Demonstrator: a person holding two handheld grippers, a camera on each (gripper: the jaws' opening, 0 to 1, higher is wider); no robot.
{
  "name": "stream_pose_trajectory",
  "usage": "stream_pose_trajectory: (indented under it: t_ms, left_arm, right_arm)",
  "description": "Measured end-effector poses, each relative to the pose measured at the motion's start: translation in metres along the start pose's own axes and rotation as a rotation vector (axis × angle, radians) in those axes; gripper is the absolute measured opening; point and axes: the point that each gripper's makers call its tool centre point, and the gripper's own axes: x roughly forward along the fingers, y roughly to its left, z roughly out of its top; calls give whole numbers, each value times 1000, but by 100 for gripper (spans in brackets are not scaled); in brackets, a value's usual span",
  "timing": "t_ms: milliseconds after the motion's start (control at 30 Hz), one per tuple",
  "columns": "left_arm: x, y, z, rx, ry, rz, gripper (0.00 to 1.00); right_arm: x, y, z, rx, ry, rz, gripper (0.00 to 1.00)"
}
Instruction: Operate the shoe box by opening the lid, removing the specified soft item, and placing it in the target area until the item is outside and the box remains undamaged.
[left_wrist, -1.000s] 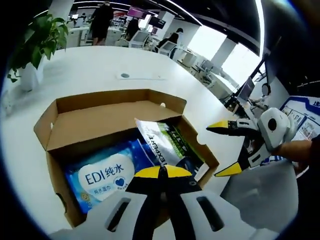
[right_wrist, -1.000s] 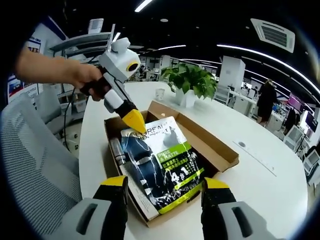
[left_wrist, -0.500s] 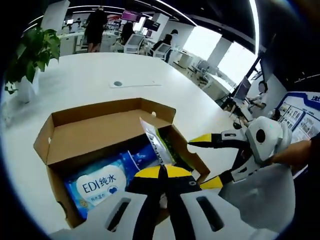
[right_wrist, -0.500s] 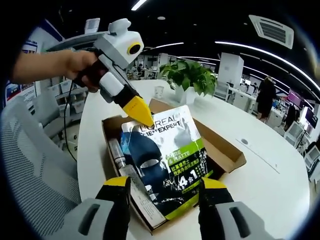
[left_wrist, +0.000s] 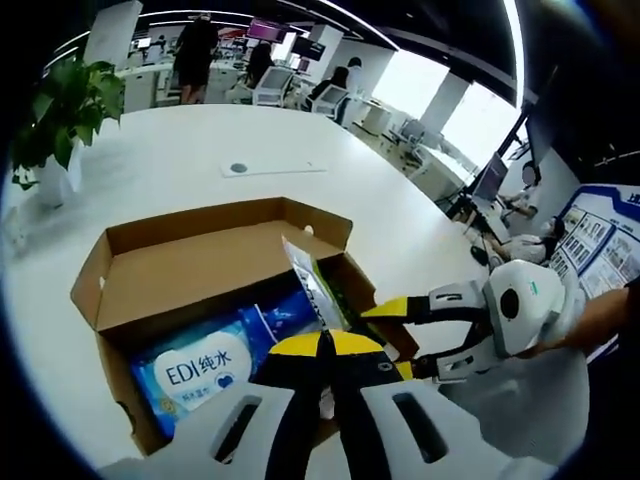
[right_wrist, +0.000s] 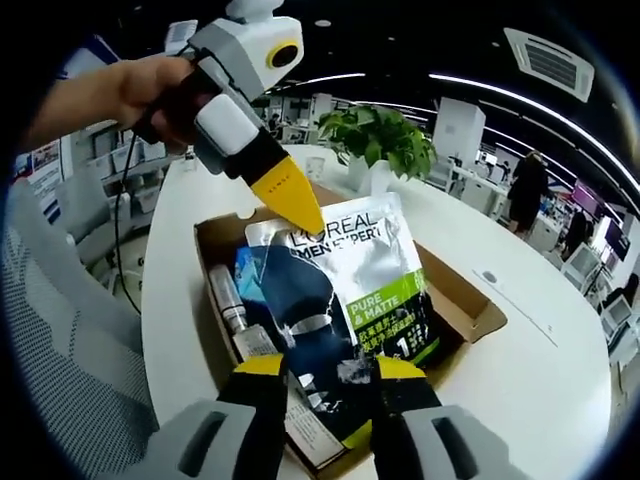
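Observation:
The brown cardboard shoe box (left_wrist: 100, 270) (right_wrist: 460, 300) stands on the white table with its lid folded back. My left gripper (left_wrist: 320, 345) (right_wrist: 295, 215) is shut on the top edge of a silver, black and green L'Oreal pouch (left_wrist: 312, 290) (right_wrist: 360, 280), which it holds upright above the box. My right gripper (right_wrist: 330, 368) (left_wrist: 395, 335) is open, jaws narrowed to either side of the pouch's lower end. A blue EDI wipes pack (left_wrist: 200, 365) lies in the box.
A tube (right_wrist: 225, 295) and a flat carton (right_wrist: 290, 410) lie along the box's near wall. A potted plant (left_wrist: 60, 110) (right_wrist: 385, 150) stands on the white table (left_wrist: 200, 140). A mesh chair (right_wrist: 60, 330) is beside the table. People stand far behind.
The left gripper has lifted the pouch more upright out of the box. The right gripper has come in closer and its jaws have narrowed around the pouch's lower end.

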Motion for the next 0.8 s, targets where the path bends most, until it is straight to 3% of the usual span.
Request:
stream_pose_trajectory:
  t_ms: [233, 400, 433, 800]
  left_arm:
    - [0, 3, 1, 7, -3, 7, 0]
    - [0, 1, 1, 56, 3, 16, 0]
    - [0, 1, 1, 56, 2, 15, 0]
    - [-5, -2, 2, 89, -9, 7, 0]
  right_arm:
    - [-1, 5, 3, -12, -12, 20, 11]
    - [-3, 8, 5, -3, -22, 31, 1]
    - [-3, 13, 5, 5, -25, 58, 0]
    - [-8, 10, 9, 27, -31, 54, 0]
